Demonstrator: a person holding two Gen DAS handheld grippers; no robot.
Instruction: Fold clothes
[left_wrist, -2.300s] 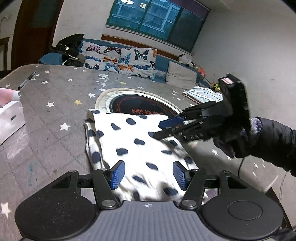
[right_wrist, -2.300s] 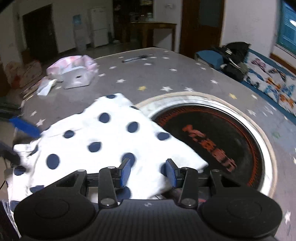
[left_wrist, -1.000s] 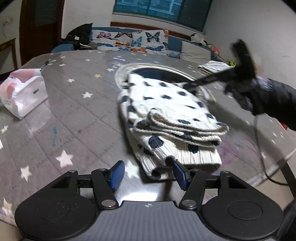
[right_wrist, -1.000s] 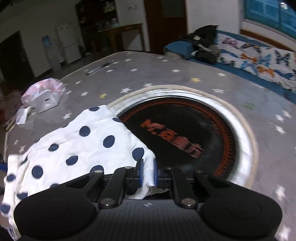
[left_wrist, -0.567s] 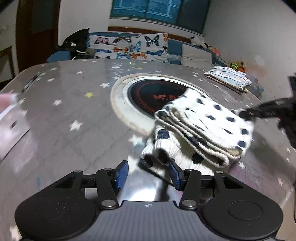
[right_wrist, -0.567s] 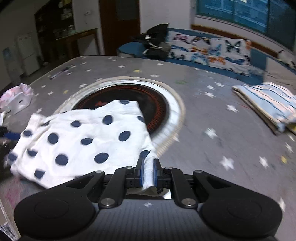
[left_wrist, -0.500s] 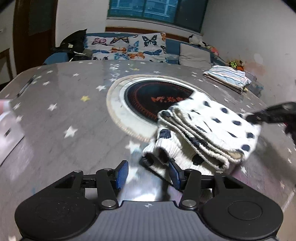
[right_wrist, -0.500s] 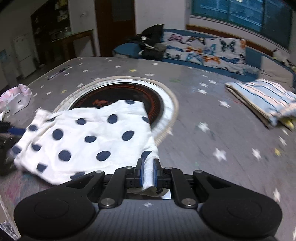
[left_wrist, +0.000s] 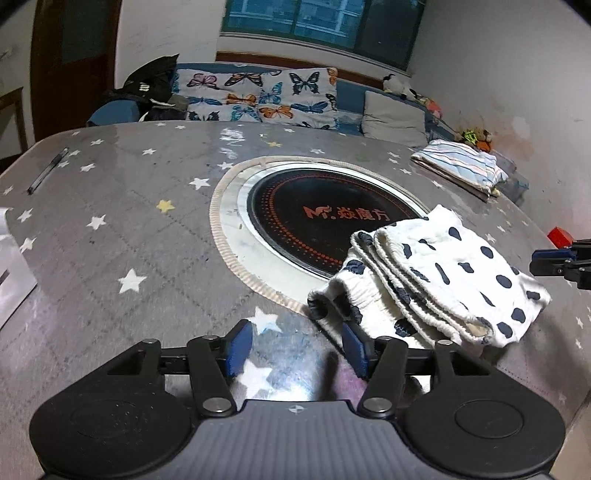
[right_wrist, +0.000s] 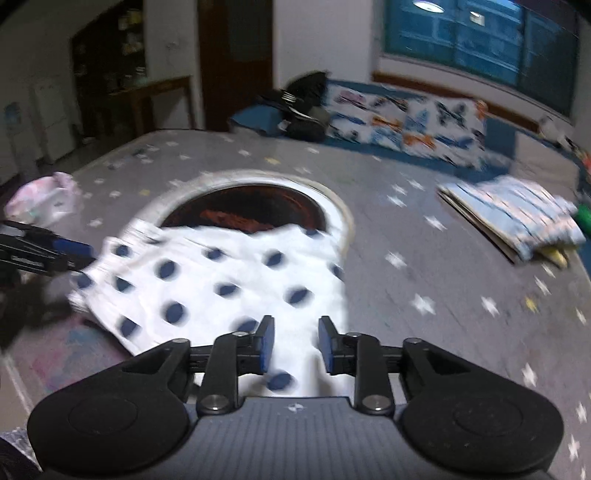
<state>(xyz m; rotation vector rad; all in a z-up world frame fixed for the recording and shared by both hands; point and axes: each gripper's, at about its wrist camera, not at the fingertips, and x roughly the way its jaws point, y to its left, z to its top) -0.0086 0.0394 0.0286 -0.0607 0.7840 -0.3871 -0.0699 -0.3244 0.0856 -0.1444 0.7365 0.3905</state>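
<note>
A folded white garment with dark blue dots (left_wrist: 443, 280) lies on the grey star-patterned table (left_wrist: 129, 229), partly over the round black hob inset (left_wrist: 325, 218). My left gripper (left_wrist: 295, 345) is open and empty, just in front of the garment's near folded edge. My right gripper (right_wrist: 295, 345) is open, with the garment (right_wrist: 229, 280) lying under and ahead of its fingers; the view is blurred. The right gripper's tips also show at the right edge of the left wrist view (left_wrist: 561, 258).
A folded striped cloth (left_wrist: 461, 166) lies at the table's far right corner. A pen (left_wrist: 48, 170) lies at the far left, a white bag (left_wrist: 11, 273) at the left edge. A sofa with butterfly cushions (left_wrist: 258, 96) stands behind the table.
The right gripper dragged the garment rightward off the hob, then opened and let it go. The left gripper stayed open and drew slightly back from the fold.
</note>
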